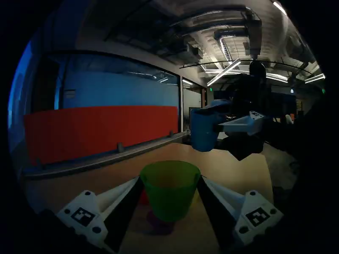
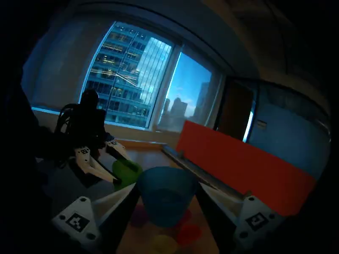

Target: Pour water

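Left gripper view: got left gripper [image 1: 169,183] clamped on green cup [image 1: 170,199], one finger pressed on each side, cup upright, near centre, mouth open to camera. Can't tell whether resting on table [image 1: 237,169] or lifted just off it. Seeing small red and purple coloured discs [image 1: 156,221] on the wood right under the cup. Farther off and to the right, seeing right gripper [image 1: 220,127] closed on blue cup [image 1: 203,129], held up clear of the tabletop, higher than the green rim, roughly upright. Behind, on the left, red panel [image 1: 101,129] along the far table edge. Right gripper view: got right gripper [image 2: 167,188] clamped on blue cup [image 2: 166,201], both fingers on its walls, near centre. Can't tell water level inside, too dark. Below it, more coloured discs [image 2: 188,233] on the table: purple, red, yellow. Farther left, seeing left gripper [image 2: 124,171] gripping green cup [image 2: 126,171], dark outline of person [image 2: 84,122] behind it. Well apart, the two cups, no contact. Far side: window [image 2: 127,84] with towers; red panel [image 2: 245,173] running right.
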The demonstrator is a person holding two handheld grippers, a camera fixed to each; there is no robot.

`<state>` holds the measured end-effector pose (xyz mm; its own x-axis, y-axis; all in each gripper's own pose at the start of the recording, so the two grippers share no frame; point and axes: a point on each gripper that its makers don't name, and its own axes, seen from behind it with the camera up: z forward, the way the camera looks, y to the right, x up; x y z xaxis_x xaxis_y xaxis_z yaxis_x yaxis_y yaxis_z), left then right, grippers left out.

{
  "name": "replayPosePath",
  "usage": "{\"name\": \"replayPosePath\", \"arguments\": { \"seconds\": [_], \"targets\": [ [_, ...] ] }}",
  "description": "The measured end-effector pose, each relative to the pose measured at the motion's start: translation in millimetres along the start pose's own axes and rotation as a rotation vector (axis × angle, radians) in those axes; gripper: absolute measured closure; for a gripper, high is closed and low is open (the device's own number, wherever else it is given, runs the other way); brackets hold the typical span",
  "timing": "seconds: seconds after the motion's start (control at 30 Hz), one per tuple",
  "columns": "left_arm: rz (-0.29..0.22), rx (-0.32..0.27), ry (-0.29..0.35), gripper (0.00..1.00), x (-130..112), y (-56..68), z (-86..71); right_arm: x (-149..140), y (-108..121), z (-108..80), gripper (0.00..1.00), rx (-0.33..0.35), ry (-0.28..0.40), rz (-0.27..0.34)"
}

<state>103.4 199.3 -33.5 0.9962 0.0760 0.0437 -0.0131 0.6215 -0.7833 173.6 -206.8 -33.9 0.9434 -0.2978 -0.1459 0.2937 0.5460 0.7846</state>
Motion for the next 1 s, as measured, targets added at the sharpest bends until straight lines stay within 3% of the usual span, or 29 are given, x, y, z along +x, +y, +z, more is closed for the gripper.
{"name": "replayPosePath", "arguments": {
  "seconds": [1.0],
  "targets": [
    [0.020,-0.014,0.012,0.13,6,12.6,9.1,43,38,22.2,0.07,-0.044,0.022,-0.250]
  ]
}}
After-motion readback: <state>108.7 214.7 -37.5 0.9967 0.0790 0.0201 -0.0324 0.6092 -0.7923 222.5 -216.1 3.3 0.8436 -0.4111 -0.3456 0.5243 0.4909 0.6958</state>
